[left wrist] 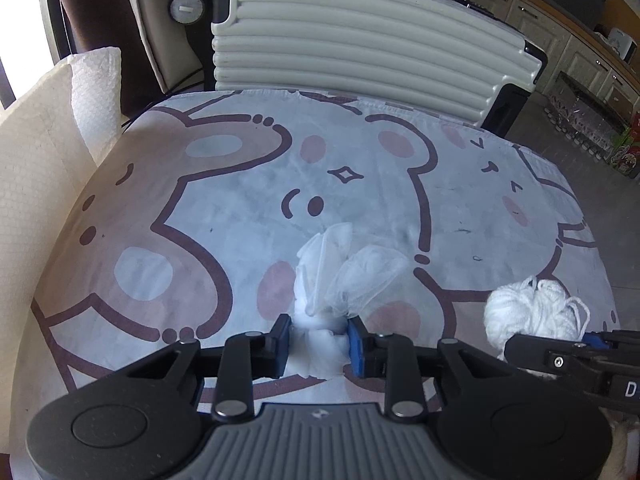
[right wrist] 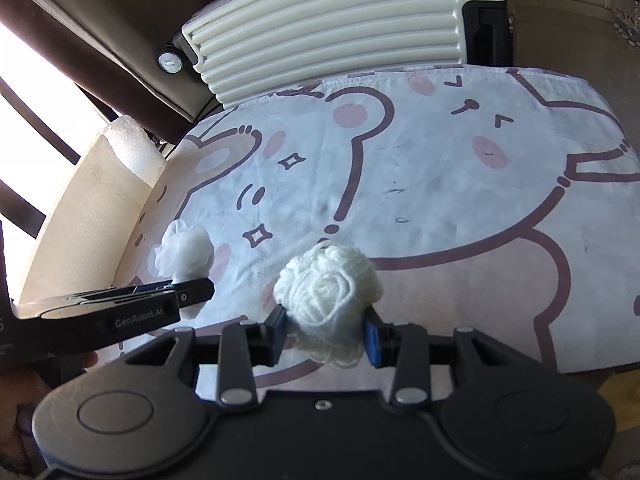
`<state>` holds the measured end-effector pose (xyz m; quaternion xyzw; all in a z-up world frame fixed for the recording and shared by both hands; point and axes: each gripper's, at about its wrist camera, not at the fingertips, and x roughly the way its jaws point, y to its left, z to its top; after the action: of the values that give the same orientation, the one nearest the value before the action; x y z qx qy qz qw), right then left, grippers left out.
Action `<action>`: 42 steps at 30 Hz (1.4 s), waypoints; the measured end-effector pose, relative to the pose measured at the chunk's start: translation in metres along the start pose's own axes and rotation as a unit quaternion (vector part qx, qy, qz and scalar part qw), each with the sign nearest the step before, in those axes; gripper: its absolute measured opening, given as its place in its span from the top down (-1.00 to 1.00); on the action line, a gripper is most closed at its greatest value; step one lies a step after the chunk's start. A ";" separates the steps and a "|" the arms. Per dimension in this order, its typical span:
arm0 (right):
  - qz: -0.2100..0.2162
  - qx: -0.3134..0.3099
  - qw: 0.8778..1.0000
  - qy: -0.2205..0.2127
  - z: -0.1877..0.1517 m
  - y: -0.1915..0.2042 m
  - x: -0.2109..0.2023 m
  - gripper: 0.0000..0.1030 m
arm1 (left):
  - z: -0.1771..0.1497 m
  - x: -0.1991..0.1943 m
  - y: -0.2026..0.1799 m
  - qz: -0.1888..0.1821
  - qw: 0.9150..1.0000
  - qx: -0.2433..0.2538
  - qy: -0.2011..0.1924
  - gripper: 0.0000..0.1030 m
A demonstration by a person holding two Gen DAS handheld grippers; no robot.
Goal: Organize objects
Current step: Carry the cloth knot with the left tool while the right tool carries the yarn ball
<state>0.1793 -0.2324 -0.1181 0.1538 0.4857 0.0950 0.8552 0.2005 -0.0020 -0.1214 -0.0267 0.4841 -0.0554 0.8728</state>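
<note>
My left gripper (left wrist: 316, 344) is shut on a white mesh bath puff (left wrist: 344, 276), held just above the cartoon-bear cloth (left wrist: 240, 208) near its front edge. The puff also shows in the right wrist view (right wrist: 184, 256), with the left gripper (right wrist: 188, 294) under it. My right gripper (right wrist: 325, 334) is shut on a white yarn ball (right wrist: 326, 290) to the right of the puff. The yarn ball (left wrist: 532, 312) shows at the lower right of the left wrist view, with the right gripper's fingers (left wrist: 560, 356) below it.
A cream ribbed suitcase (left wrist: 368, 48) stands behind the table's far edge. A cream bag with white padded wrap (left wrist: 92, 96) sits along the left side. Cabinets and floor items (left wrist: 592, 120) are at the far right.
</note>
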 end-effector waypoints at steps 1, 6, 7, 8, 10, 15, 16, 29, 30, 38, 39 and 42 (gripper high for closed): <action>-0.002 -0.002 1.000 -0.002 -0.001 0.001 -0.003 0.23 | -0.001 -0.005 -0.001 -0.002 1.000 -0.001 -0.003 0.40; -0.010 -0.008 1.000 -0.014 -0.006 0.008 -0.021 0.23 | -0.005 -0.032 -0.002 -0.005 1.000 -0.006 -0.018 0.40; -0.012 -0.010 1.000 -0.016 -0.007 0.009 -0.025 0.23 | -0.006 -0.037 -0.002 -0.005 1.000 -0.007 -0.019 0.40; -0.015 -0.011 1.000 -0.018 -0.009 0.010 -0.028 0.23 | -0.008 -0.042 -0.002 -0.004 1.000 -0.006 -0.020 0.40; -0.020 -0.012 1.000 -0.021 -0.012 0.012 -0.035 0.23 | -0.011 -0.053 -0.003 -0.002 1.000 -0.001 -0.024 0.40; -0.026 -0.007 0.999 -0.036 -0.019 0.019 -0.057 0.23 | -0.019 -0.081 -0.001 0.000 0.999 0.005 -0.035 0.40; -0.027 -0.008 0.999 -0.040 -0.021 0.021 -0.061 0.23 | -0.021 -0.086 0.000 0.000 0.999 0.006 -0.036 0.40; -0.047 -0.027 0.996 -0.077 -0.045 0.047 -0.118 0.23 | -0.045 -0.147 -0.004 -0.013 0.998 0.008 -0.057 0.39; -0.049 -0.028 0.995 -0.079 -0.047 0.048 -0.122 0.23 | -0.047 -0.150 -0.004 -0.014 0.998 0.007 -0.058 0.39; -0.074 -0.048 0.992 -0.092 -0.062 0.057 -0.145 0.22 | -0.061 -0.176 -0.007 -0.015 0.998 0.009 -0.065 0.39; -0.077 -0.053 0.991 -0.094 -0.064 0.059 -0.147 0.22 | -0.062 -0.179 -0.008 -0.015 0.998 0.009 -0.066 0.39; -0.085 -0.068 0.989 -0.099 -0.069 0.064 -0.153 0.22 | -0.066 -0.186 -0.009 -0.014 0.998 0.009 -0.068 0.39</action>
<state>0.0411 -0.2089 -0.0056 0.0620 0.4022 0.0393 0.9126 0.0462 0.0119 0.0006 -0.0291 0.4225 -0.0706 0.9031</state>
